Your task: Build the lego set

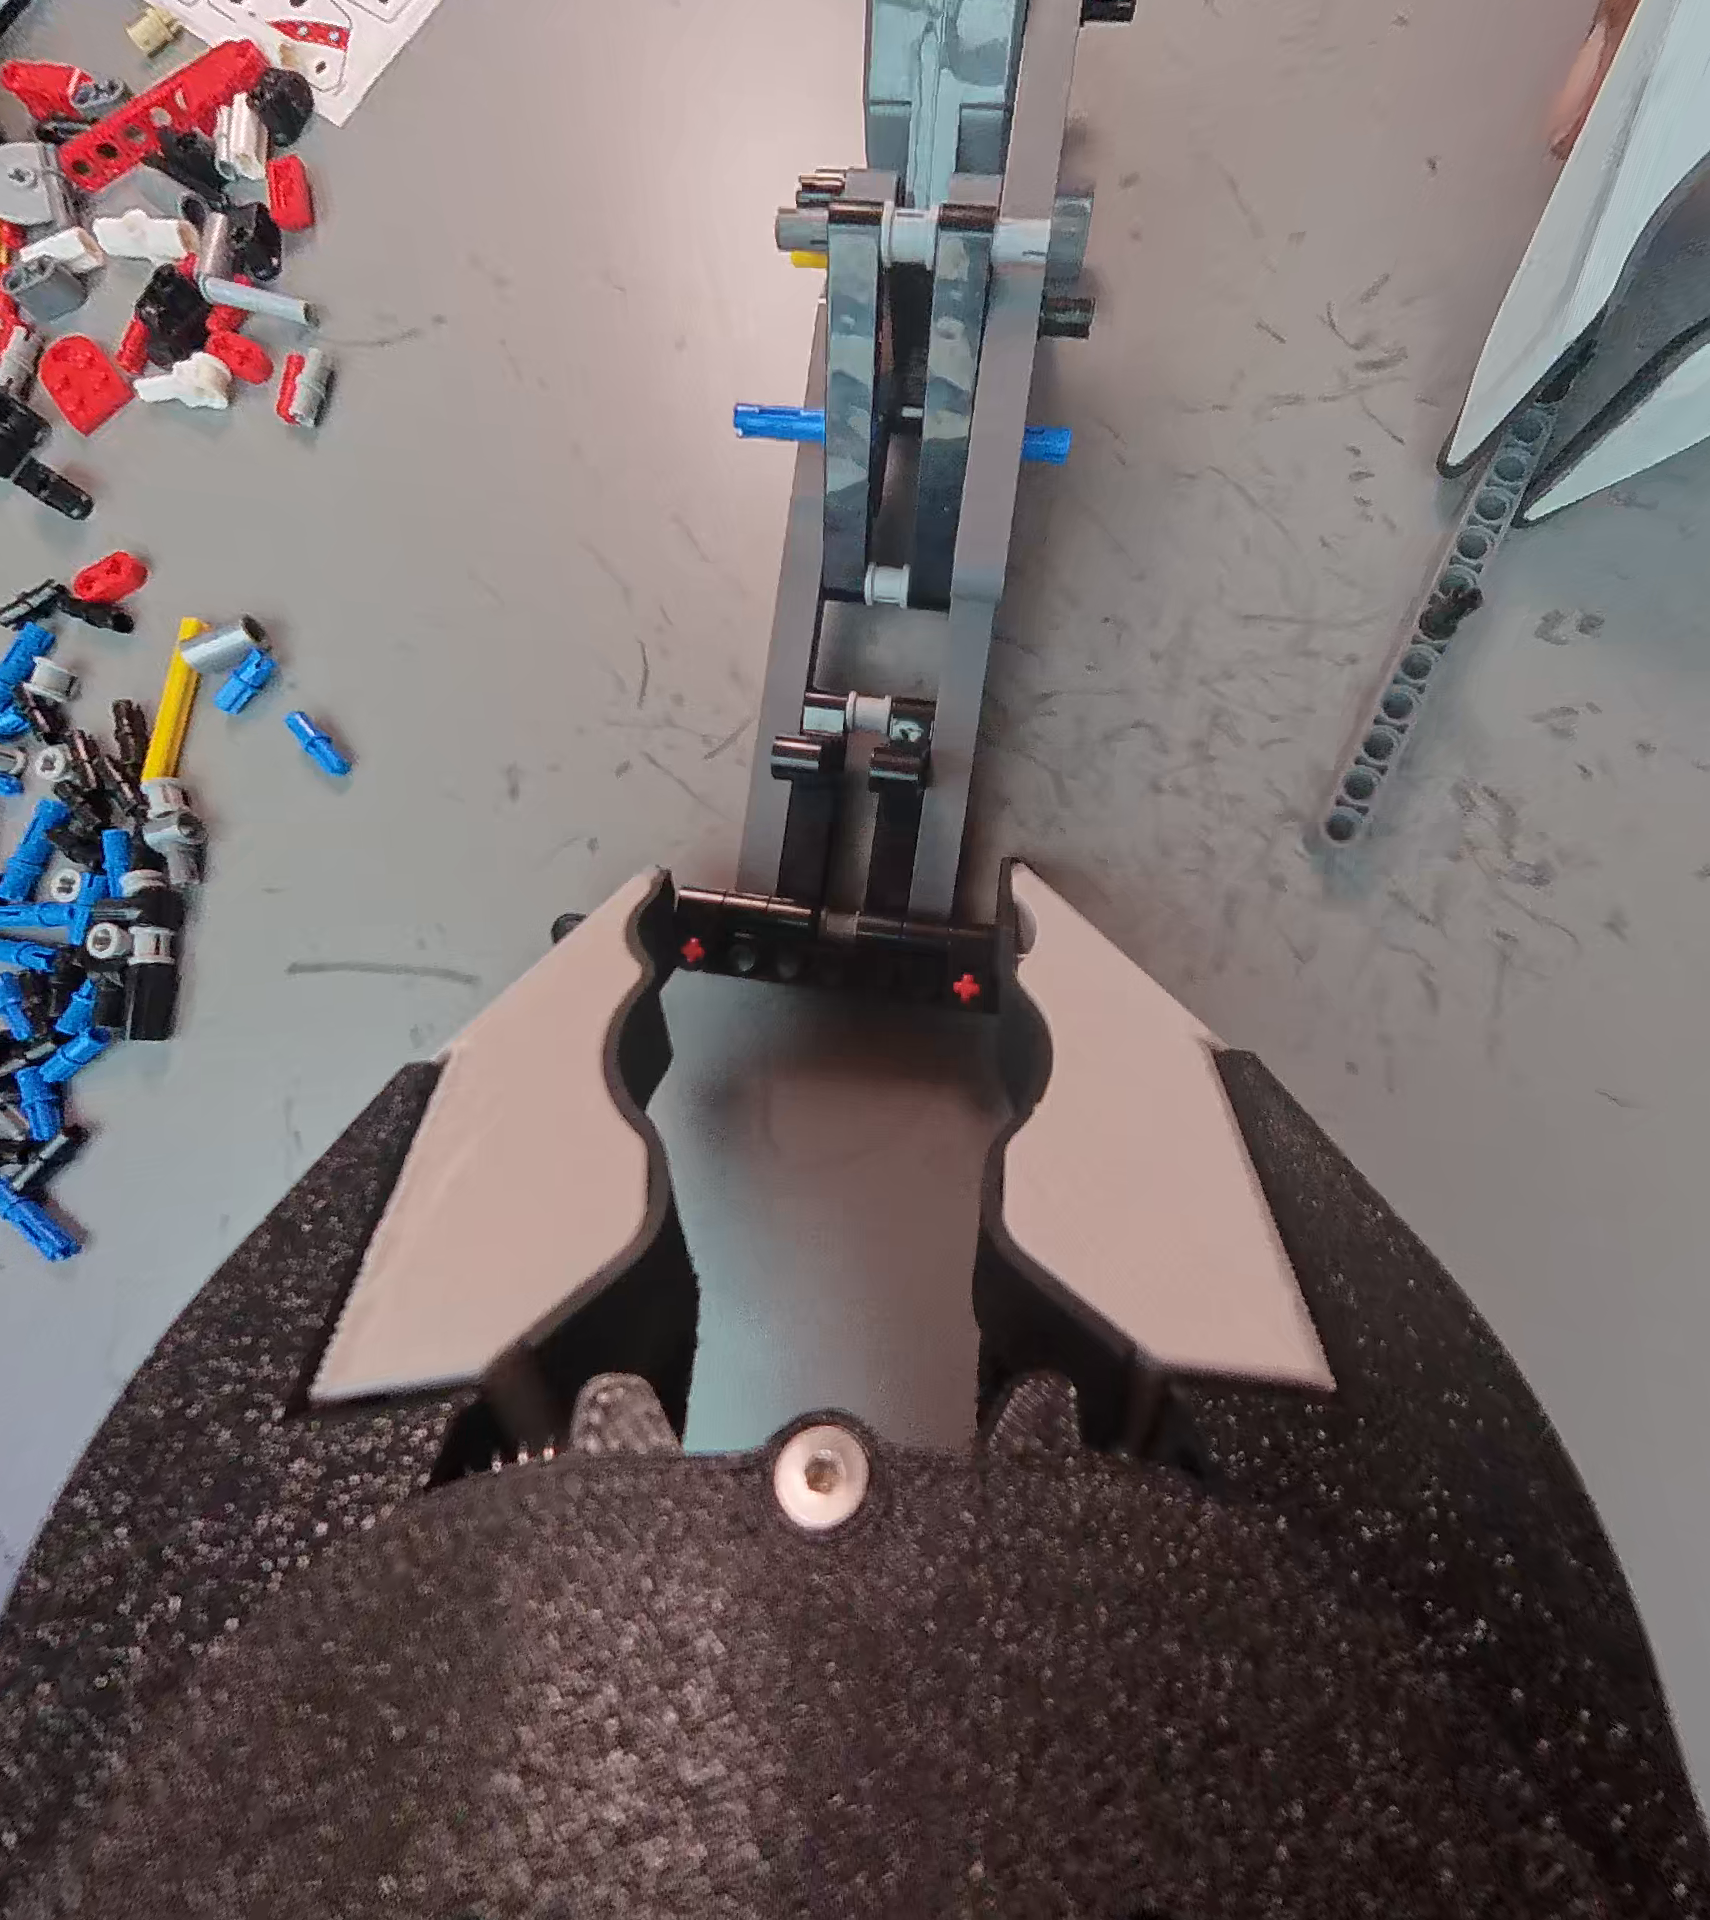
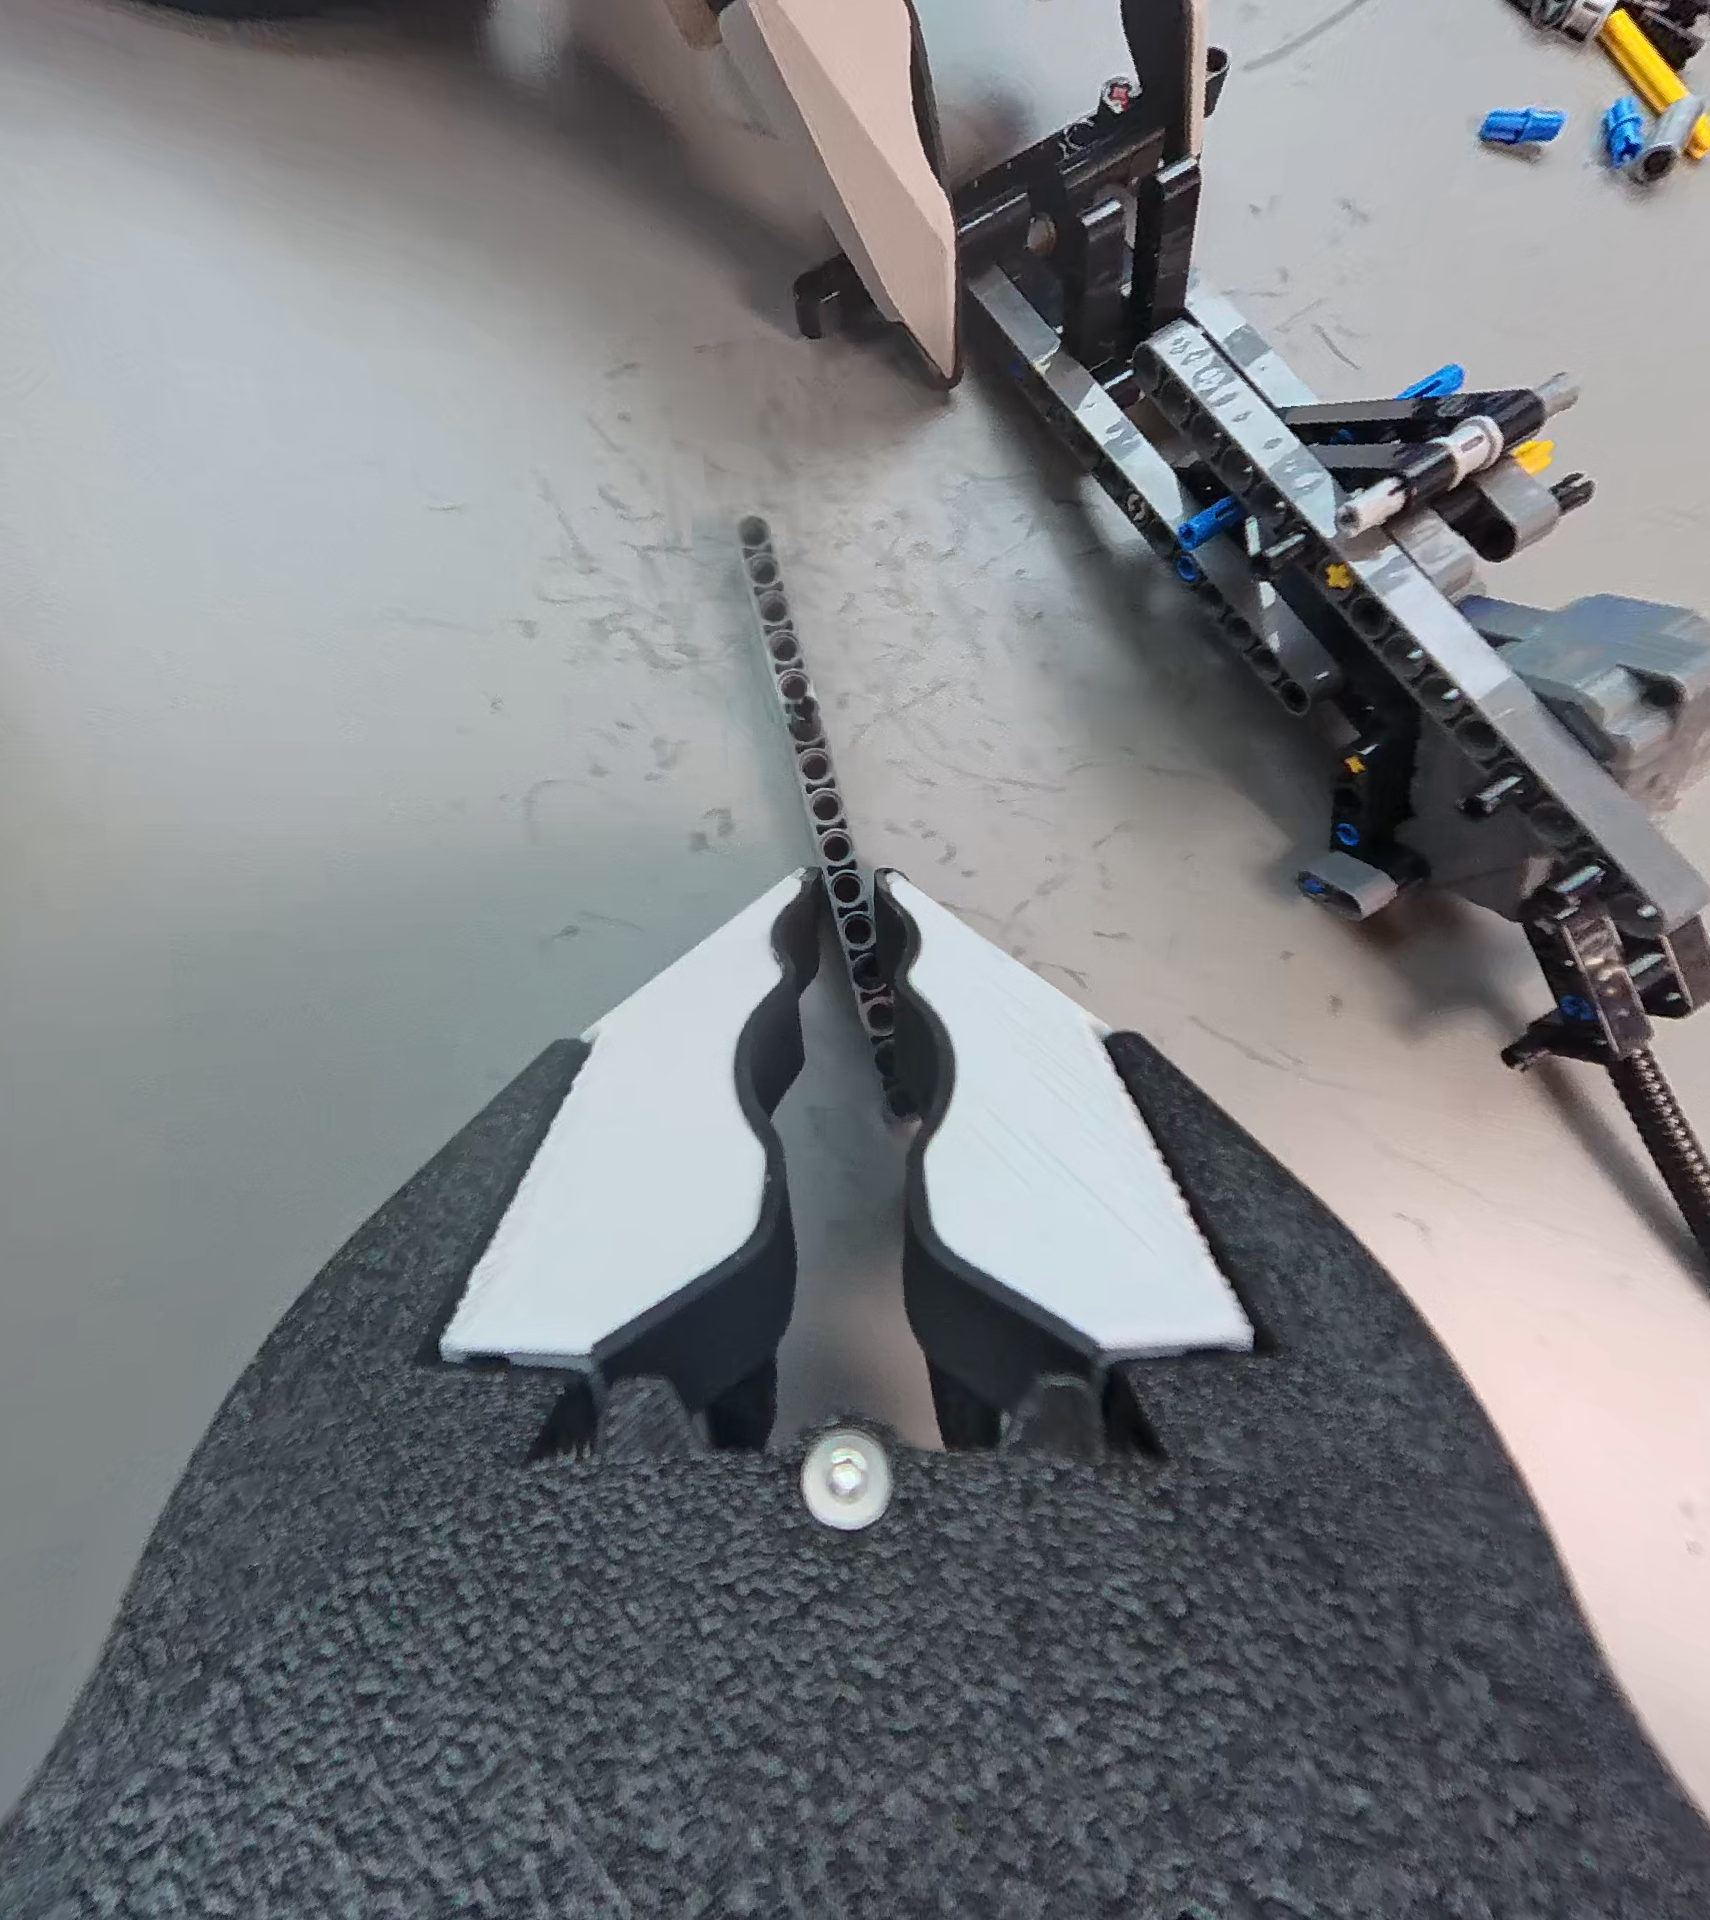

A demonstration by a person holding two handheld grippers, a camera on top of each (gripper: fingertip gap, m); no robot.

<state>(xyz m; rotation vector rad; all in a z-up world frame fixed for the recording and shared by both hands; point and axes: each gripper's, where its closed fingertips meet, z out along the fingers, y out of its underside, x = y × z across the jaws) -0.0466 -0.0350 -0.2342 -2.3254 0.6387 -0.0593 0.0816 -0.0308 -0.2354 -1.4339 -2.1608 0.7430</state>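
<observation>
A long grey and black lego assembly (image 1: 944, 416) lies on the grey table and runs straight away from my left gripper (image 1: 840, 935). The left gripper is shut on the assembly's black crossbeam (image 1: 830, 951), which has a red axle end at each side. In the right wrist view the assembly (image 2: 1402, 644) lies diagonally at the right, with a black threaded rod (image 2: 1692, 1174) at its near end. My right gripper (image 2: 846, 894) is shut on a long thin grey beam with holes (image 2: 794, 707), which points forward over the table. This beam also shows in the left wrist view (image 1: 1422, 665).
Loose red, white and black parts (image 1: 134, 239) and blue and black pins (image 1: 30, 914) lie in piles at the left of the table (image 1: 518, 520). A white printed sheet (image 1: 311, 31) lies at the top left. A few parts show in the right wrist view (image 2: 1651, 94).
</observation>
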